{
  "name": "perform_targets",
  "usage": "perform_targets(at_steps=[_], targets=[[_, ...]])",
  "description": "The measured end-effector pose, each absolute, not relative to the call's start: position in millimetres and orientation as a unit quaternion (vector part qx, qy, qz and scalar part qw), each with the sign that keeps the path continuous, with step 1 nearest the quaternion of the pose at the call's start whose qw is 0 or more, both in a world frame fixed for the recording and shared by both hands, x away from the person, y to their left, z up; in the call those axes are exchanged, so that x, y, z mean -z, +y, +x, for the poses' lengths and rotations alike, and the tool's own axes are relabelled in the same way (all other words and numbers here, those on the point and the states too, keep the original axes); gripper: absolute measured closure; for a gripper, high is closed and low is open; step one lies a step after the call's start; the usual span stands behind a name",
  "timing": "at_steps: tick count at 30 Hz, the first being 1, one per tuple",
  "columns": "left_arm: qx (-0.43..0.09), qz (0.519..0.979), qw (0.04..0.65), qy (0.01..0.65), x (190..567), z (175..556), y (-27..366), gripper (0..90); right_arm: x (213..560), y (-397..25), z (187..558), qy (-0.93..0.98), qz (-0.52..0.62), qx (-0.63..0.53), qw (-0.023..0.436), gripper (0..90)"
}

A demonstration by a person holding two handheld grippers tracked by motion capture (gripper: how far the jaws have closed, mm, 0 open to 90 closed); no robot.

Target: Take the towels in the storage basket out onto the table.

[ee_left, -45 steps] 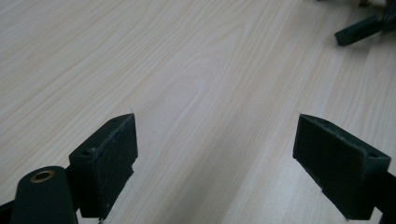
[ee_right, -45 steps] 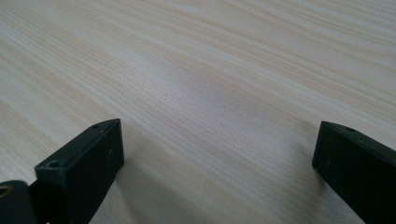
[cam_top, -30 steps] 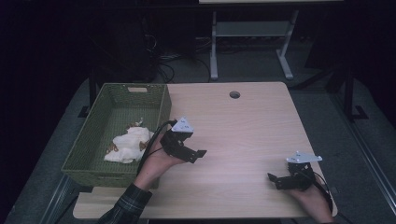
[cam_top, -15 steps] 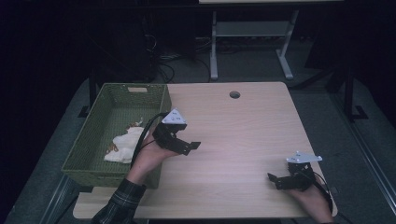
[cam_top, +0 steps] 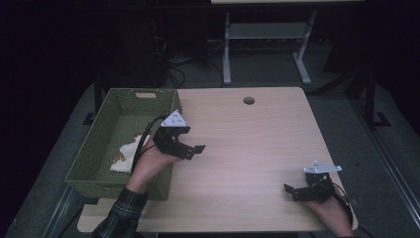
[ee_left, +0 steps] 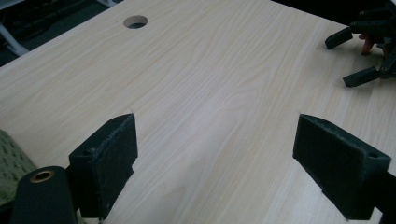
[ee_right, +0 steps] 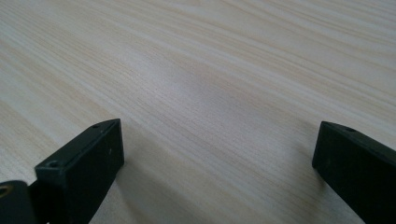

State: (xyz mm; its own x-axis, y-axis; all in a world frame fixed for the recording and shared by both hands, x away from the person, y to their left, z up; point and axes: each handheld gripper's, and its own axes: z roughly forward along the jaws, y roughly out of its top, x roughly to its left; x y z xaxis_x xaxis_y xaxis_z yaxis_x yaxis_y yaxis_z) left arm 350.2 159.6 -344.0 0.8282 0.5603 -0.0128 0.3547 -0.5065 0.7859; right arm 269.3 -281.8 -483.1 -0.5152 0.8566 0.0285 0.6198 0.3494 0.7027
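Observation:
My left gripper [cam_top: 190, 140] hovers open over the wooden table [cam_top: 247, 148], just beside the right wall of a green woven basket [cam_top: 116, 184]. Nothing sits between its wide-spread jaws [ee_left: 215, 168]. A crumpled white item with brown bits [cam_top: 125, 154] lies in the basket, partly hidden behind my left hand. My right gripper [cam_top: 291, 192] rests low near the table's front right corner, also open and empty [ee_right: 215, 172]. It appears far off in the left gripper view [ee_left: 369, 51].
A round cable hole [cam_top: 248, 100] sits near the table's far edge and shows too in the left gripper view [ee_left: 135, 21]. A grey desk frame [cam_top: 262, 34] and cables [cam_top: 173, 74] stand on the dark floor beyond the table.
My left gripper has risen and drawn back and left, toward the basket's right wall. The right gripper has stayed put.

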Motion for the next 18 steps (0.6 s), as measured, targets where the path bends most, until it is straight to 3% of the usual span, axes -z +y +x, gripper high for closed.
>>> perform_targets(at_steps=[18], targets=[[-0.136, 0.852, 0.417, 0.287, 340, 355, 191, 13.0, 483, -282, 269, 0.803, 0.460, -0.337, 0.175, 1.6]])
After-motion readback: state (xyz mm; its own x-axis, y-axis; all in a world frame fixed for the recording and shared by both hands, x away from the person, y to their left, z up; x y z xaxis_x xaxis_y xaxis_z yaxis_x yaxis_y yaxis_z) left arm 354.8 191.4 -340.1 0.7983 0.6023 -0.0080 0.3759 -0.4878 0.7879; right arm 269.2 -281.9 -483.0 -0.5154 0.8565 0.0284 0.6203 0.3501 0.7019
